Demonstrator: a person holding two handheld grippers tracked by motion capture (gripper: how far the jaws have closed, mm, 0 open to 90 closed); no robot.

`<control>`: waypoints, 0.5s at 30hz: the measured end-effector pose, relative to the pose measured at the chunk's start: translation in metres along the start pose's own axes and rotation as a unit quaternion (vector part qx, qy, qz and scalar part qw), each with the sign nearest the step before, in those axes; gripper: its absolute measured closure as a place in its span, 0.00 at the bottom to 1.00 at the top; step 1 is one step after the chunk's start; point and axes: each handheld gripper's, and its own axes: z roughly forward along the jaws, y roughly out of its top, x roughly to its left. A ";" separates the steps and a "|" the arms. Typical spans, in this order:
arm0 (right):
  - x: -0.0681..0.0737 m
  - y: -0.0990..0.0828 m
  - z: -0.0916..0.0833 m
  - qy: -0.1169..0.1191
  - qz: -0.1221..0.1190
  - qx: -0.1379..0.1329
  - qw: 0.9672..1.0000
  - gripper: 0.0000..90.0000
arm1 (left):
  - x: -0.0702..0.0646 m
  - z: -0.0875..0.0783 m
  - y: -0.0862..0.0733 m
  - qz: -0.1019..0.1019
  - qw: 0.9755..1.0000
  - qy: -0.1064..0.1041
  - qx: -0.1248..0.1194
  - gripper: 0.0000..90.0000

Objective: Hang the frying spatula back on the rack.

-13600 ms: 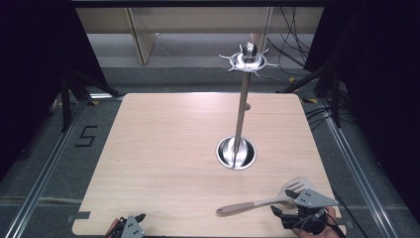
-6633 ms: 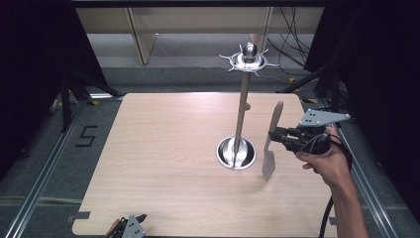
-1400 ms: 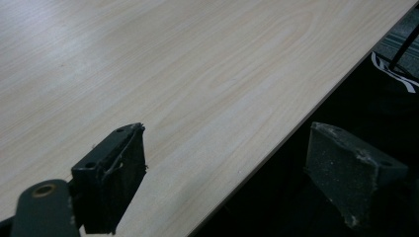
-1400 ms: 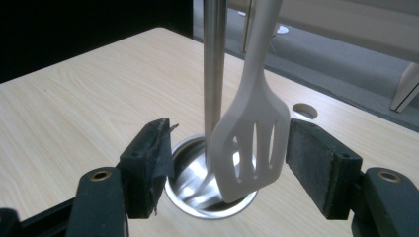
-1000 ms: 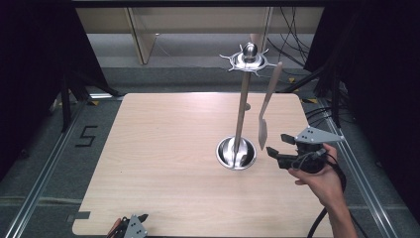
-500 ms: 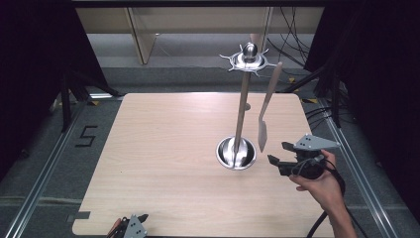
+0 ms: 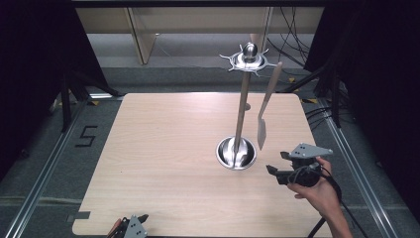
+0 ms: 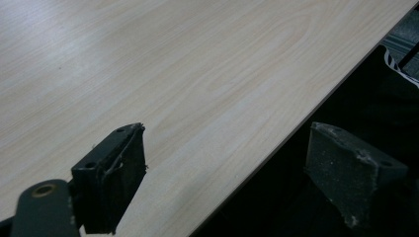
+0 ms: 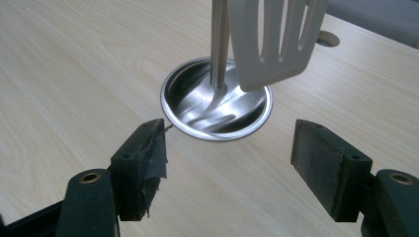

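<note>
- Right gripper sits low over the table, at about 4 o'clock from the stand's base in the high view, jaws spread wide and just now opening further, with nothing between them.
- In the right gripper view the two black pads frame bare wood, no contact with anything, and the steel dish of the base lies just ahead at 12 o'clock.
- The spatula hangs free from the hooked crown at the top of the stand, handle up, slotted blade down, just beside the pole at its 3 o'clock.
- From the right gripper view the pale slotted blade dangles above the rim of the dish, clear of the jaws and apart from them.
- The pole rises right next to the blade, close on its left.
- Left gripper lies at the table's near edge, around 7 o'clock from the base, well apart from the stand.
- Its jaws stand wide too, empty, one pad over the wood, the other past the table edge.
</note>
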 end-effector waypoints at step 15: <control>0.000 -0.015 0.009 0.013 0.002 0.018 1.000 0.34 | -0.003 -0.004 -0.001 -0.003 1.000 0.005 0.002 0.16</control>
